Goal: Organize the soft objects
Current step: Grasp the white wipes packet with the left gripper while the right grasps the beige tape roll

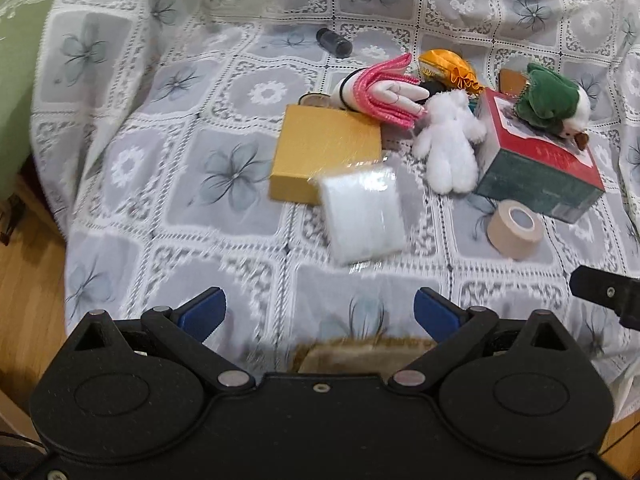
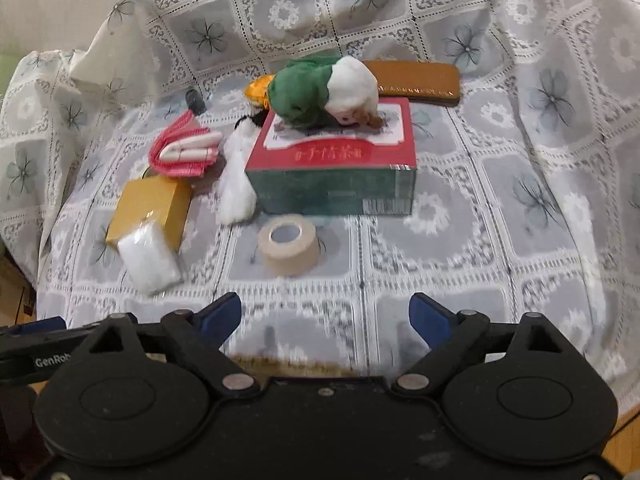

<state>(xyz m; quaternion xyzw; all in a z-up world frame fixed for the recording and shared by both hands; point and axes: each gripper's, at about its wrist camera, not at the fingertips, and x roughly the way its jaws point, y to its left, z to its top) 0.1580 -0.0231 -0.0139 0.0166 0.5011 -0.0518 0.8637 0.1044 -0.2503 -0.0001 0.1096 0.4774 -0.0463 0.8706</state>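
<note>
Ringing red box [image 2: 332,160] — tape roll [image 2: 289,245], white plush [image 2: 236,188]

Doll [image 2: 328,92] laid on the box [image 2: 336,160], tape roll [image 2: 289,245] set before the box, plush toy [image 2: 237,184] leaned at its left, wallet [image 2: 416,80] placed behind it, wrapped packet [image 2: 150,258] further left.

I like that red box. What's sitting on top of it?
A green and white plush toy lies on the red box, face down on the lid. It covers the back part of the lid, so what is printed there cannot be seen.
</note>
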